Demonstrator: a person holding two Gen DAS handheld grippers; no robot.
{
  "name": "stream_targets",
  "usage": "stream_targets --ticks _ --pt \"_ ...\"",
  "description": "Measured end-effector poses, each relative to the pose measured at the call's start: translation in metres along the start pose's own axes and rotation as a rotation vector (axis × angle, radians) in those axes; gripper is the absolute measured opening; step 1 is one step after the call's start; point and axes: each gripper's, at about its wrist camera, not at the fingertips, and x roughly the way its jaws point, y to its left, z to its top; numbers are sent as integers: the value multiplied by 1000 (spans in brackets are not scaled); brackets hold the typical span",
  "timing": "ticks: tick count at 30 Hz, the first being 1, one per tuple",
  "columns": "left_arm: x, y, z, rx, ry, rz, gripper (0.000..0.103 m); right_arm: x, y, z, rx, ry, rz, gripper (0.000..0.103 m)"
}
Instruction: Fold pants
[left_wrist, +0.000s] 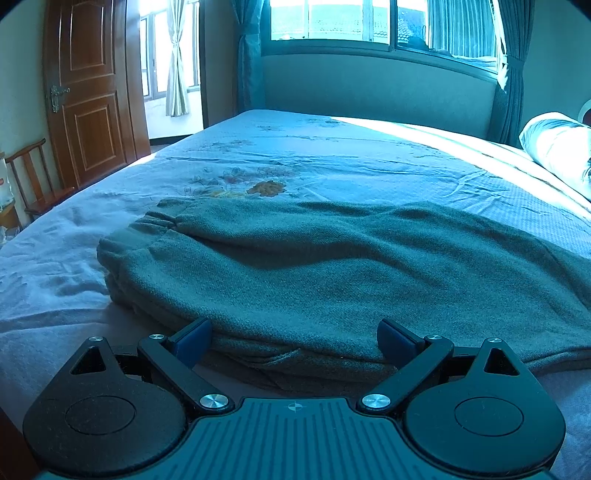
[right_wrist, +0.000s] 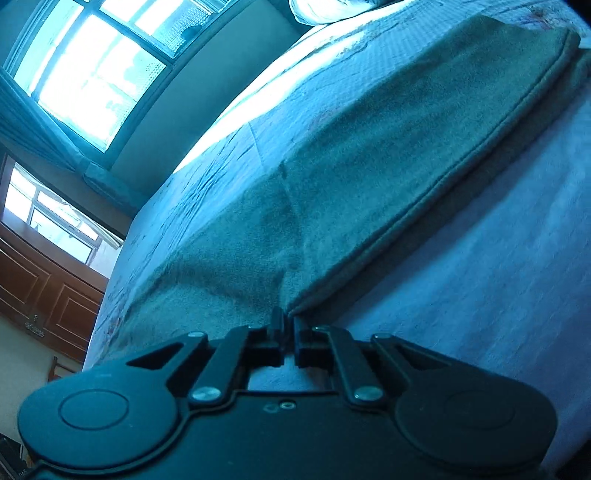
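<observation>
Grey-green fleece pants (left_wrist: 314, 266) lie spread on the bed, their gathered waistband at the left in the left wrist view. My left gripper (left_wrist: 293, 338) is open, its blue-padded fingers wide apart on either side of the pants' near edge. In the tilted right wrist view the pants (right_wrist: 332, 184) stretch away with a seamed edge on the right. My right gripper (right_wrist: 286, 321) is shut on the near edge of the pants, where the cloth pinches into a crease.
The bed sheet (left_wrist: 332, 162) is light blue with a flower print (left_wrist: 266, 188). A rolled pillow (left_wrist: 554, 144) lies at the far right. A wooden door (left_wrist: 92, 92) and a chair (left_wrist: 33, 181) stand left of the bed. Windows with curtains (left_wrist: 369, 22) are behind.
</observation>
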Motion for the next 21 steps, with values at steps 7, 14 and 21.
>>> stream_targets --ticks 7,14,21 --pt "-4 -2 1 2 -3 -6 96 -4 7 4 -31 9 -39 0" --pt "-6 -7 2 4 -14 -15 96 -11 47 -19 -89 55 124 11" --pt "-14 -2 -1 6 -16 11 96 25 59 -34 15 166 189 11"
